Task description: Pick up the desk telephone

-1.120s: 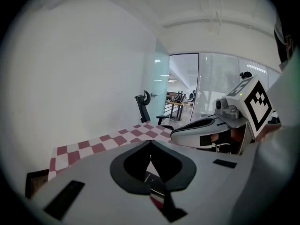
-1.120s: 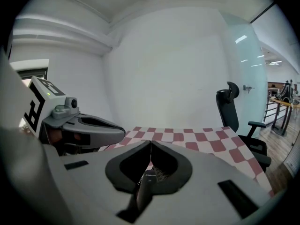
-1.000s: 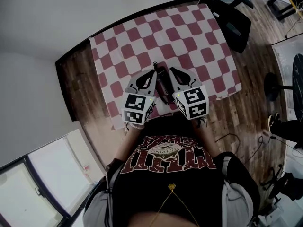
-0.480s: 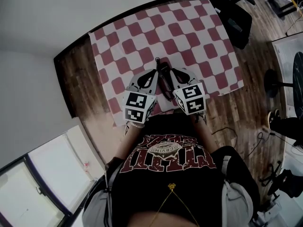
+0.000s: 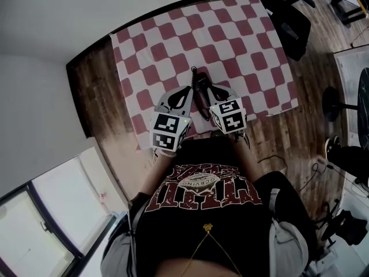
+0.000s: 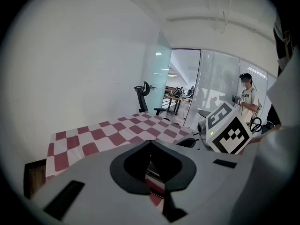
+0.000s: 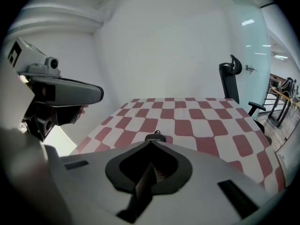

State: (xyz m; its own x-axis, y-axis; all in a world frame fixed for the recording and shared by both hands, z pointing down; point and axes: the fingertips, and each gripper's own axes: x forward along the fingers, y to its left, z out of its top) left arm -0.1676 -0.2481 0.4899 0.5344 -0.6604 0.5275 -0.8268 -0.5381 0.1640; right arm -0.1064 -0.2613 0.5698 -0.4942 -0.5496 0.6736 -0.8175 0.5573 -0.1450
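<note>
The desk telephone [image 5: 199, 94] is a dark, narrow shape on the red-and-white checked tablecloth [image 5: 230, 39], close to the table's near edge. My left gripper [image 5: 187, 90] is just left of it and my right gripper [image 5: 210, 88] just right of it, with the phone between them. Both have their jaw tips together and nothing between them. In the right gripper view, a dark end of the phone [image 7: 154, 137] shows just past the right gripper's [image 7: 151, 143] tips. In the left gripper view, the left gripper [image 6: 150, 142] covers most of the phone, and the right gripper's marker cube [image 6: 229, 131] stands to the right.
A black office chair [image 5: 286, 17] stands at the table's far right corner. Wooden floor [image 5: 98, 97] surrounds the table, and cables lie on it at the right. A person [image 6: 247, 95] stands behind glass in the left gripper view. The cloth beyond the phone is bare.
Both grippers have sunk toward the table beside the phone, the right one more than the left. Their jaws have stayed together.
</note>
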